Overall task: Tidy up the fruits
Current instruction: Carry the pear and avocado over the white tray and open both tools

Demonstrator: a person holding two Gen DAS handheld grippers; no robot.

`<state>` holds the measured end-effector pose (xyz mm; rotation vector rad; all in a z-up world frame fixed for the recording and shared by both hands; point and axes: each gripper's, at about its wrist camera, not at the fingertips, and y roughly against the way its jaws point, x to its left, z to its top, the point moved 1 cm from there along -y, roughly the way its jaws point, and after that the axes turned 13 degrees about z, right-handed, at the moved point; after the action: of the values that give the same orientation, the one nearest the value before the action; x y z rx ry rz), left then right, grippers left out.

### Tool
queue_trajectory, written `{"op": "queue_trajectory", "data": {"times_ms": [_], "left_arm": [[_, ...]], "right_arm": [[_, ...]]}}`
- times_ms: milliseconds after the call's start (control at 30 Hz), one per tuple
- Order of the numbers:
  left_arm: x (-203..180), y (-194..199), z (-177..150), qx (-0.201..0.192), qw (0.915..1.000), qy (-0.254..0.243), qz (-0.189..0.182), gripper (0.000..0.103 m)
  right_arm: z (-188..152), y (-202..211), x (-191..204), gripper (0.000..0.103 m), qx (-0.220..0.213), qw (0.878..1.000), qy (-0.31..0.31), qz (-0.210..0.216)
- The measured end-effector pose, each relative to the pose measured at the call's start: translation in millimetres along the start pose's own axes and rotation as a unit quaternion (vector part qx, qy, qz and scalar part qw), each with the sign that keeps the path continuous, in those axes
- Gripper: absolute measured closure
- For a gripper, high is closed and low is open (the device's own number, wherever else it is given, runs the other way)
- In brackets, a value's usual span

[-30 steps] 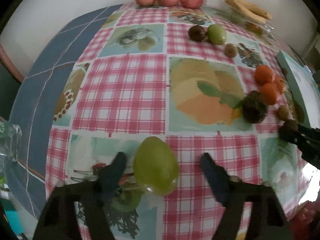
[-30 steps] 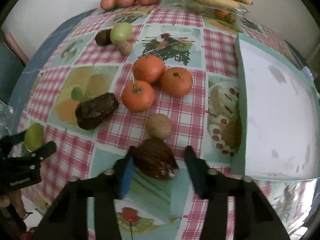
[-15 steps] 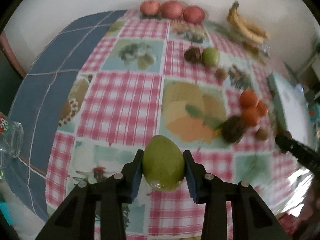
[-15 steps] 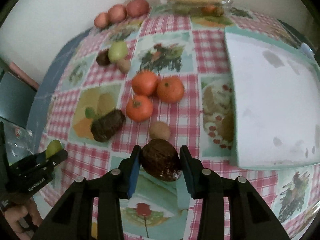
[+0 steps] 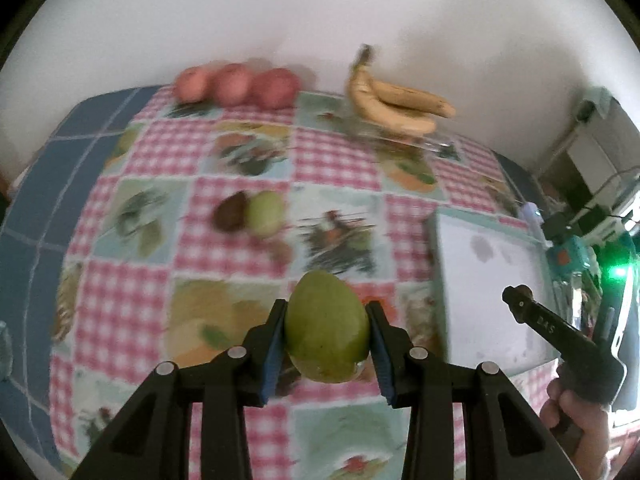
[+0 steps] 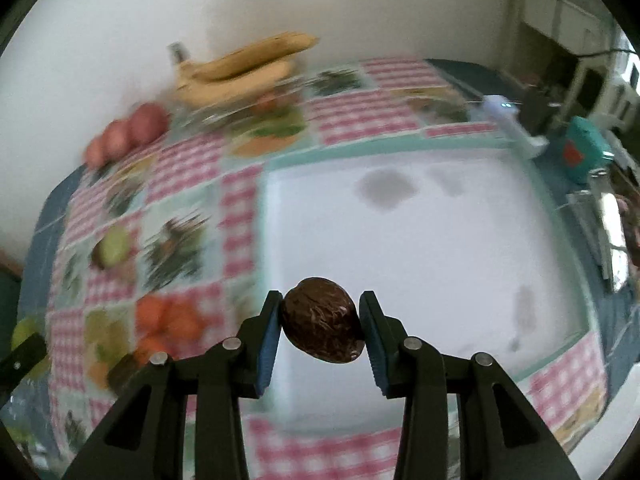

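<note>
My left gripper (image 5: 327, 334) is shut on a green mango (image 5: 327, 326), held above the checked tablecloth (image 5: 128, 312). The blue pads press on both sides of the fruit. In the right wrist view my right gripper (image 6: 320, 326) is shut on a dark brown wrinkled fruit (image 6: 322, 320), raised over the white tray (image 6: 420, 232). The right gripper's tip (image 5: 520, 300) and the hand holding it show at the right of the left wrist view. On the cloth lie a brown fruit (image 5: 231, 212) beside a green one (image 5: 264, 212), and oranges (image 6: 168, 316), blurred.
Three red apples (image 5: 236, 85) sit at the table's far edge by the wall. Bananas (image 5: 396, 104) rest on a clear container. The white tray (image 5: 488, 280) with a teal rim covers the right side. Clutter and a teal object (image 6: 584, 148) stand beyond it.
The left gripper closed on the green mango and lifted it toward the right. The right gripper rose with the brown fruit and swung over the white tray.
</note>
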<state>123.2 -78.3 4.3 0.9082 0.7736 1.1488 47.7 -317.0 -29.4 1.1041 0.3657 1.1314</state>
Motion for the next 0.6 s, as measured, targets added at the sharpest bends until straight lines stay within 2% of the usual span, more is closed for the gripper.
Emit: {"op": "queue_trajectory", "data": {"times_ms": [233,467,600], "left_arm": [[-84,-26,18,0.008,0.9980,-0.050,-0.037,0.062],[-165,-62,21,0.021,0.9911,-0.115,-0.063,0.062],[-193,-83,22,0.024,0.9884,-0.139,-0.054,0.062]], "right_arm": [[27,2,-66,0.062,-0.014,0.997,-0.055,-0.058],[49,-6,-112,0.062,-0.027,0.993,-0.087,-0.079],[53,-18,-133,0.062,-0.017,0.991,-0.101,-0.087]]}}
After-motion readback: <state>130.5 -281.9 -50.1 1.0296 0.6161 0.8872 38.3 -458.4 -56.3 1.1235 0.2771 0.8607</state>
